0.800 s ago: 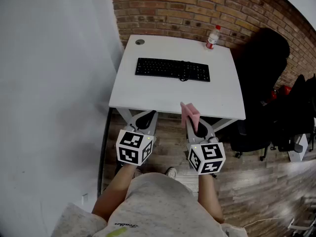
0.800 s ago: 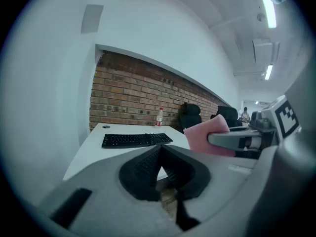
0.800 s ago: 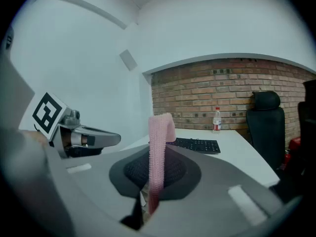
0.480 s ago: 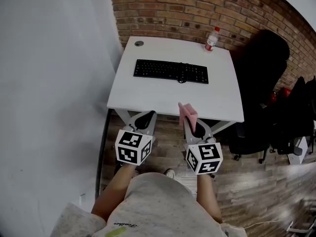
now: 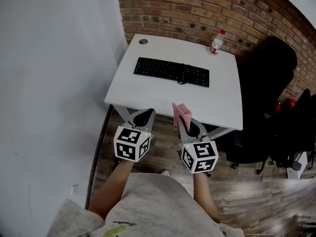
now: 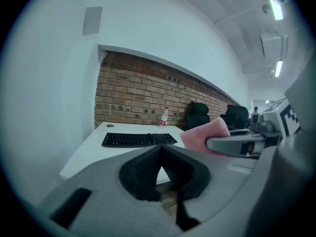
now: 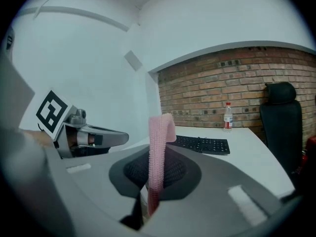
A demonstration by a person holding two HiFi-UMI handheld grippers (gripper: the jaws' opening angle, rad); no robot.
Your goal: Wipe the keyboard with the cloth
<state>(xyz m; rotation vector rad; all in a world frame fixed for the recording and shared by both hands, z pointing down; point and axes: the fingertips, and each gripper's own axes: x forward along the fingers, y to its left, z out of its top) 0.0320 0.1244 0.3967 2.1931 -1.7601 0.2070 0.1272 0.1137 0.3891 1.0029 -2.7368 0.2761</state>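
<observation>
Office corner around a white table [image 5: 219, 95].
A brick wall [image 5: 197, 9] ran behind the table, and a plain white wall [image 5: 49, 83] stood at its left. A black office chair [image 5: 266, 68] sat just right of it, wood-plank floor [image 5: 256, 196] lay beneath, and strip lights [image 6: 278, 68] glowed overhead.

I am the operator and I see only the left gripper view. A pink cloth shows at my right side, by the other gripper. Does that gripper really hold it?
Observer: Yes. In the right gripper view the right gripper has its jaws shut on the cloth, which stands upright between them.
Operator: Are the two grippers above the table?
Observer: No. In the head view the left gripper and the right one are both short of the near edge of the table, over the wooden floor.
Operator: Does the cloth touch the keyboard?
Observer: No. The keyboard lies farther back on the table, well apart from the cloth.
</observation>
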